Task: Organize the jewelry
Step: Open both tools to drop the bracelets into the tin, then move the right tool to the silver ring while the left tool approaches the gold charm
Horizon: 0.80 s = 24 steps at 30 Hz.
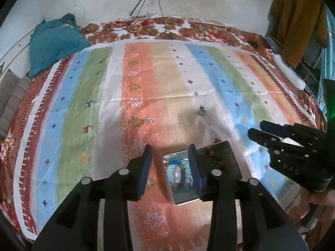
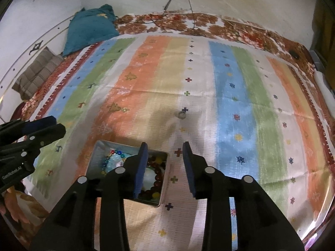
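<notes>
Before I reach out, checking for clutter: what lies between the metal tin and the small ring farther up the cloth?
Only bare striped cloth between tin and ring, in both wrist views.

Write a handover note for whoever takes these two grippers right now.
Left gripper: open, nothing between the jaws, above the left side of the metal tin.
Right gripper: open, empty, by the tin's right edge.
Tin sits on the striped cloth, near edge. Left compartment holds a multicoloured bead bracelet; right one a dark red bead bracelet and other beads.
Left to do: a small ring lies loose on the cloth beyond the tin; a small gold piece, too small to identify, lies loose too.
</notes>
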Motion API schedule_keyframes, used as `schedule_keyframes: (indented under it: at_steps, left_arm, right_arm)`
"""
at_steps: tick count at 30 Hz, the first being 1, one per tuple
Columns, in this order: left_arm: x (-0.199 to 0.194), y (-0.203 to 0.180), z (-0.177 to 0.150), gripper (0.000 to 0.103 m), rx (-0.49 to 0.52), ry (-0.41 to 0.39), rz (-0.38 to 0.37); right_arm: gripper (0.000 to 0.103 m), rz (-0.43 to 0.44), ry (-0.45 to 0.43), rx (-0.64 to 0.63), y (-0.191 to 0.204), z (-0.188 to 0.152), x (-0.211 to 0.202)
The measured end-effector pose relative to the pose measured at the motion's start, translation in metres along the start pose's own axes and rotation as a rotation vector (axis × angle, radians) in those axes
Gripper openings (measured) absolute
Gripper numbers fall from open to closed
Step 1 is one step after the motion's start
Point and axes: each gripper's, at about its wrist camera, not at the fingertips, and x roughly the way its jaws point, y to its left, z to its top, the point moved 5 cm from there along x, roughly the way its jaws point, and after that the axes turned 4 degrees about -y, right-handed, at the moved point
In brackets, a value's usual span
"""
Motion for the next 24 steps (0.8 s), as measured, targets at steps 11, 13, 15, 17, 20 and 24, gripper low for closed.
schedule_keyframes:
  at_steps: [11, 13, 15, 17, 20, 24]
  left_arm:
    - [0.017, 0.018, 0.003, 0.064, -0.049, 0.039, 0.034]
    - [0.022, 0.022, 0.004, 0.066, -0.062, 0.053, 0.046]
    - [0.027, 0.028, 0.006, 0.067, -0.077, 0.064, 0.059]
    - [0.031, 0.032, 0.007, 0.070, -0.086, 0.070, 0.071]
    - [0.038, 0.038, 0.009, 0.071, -0.092, 0.088, 0.089]
    - [0.046, 0.042, 0.011, 0.071, -0.086, 0.104, 0.115]
  right_arm:
    - [0.051, -0.036, 0.029, 0.014, -0.008, 0.006, 0.015]
    - [0.053, -0.039, 0.031, 0.014, -0.008, 0.008, 0.018]
    - [0.054, -0.043, 0.032, 0.013, -0.008, 0.009, 0.020]
    - [0.056, -0.057, 0.047, 0.006, -0.009, 0.010, 0.026]
    - [0.060, -0.053, 0.064, 0.016, -0.009, 0.012, 0.032]
    - [0.064, -0.054, 0.067, 0.016, -0.010, 0.017, 0.038]
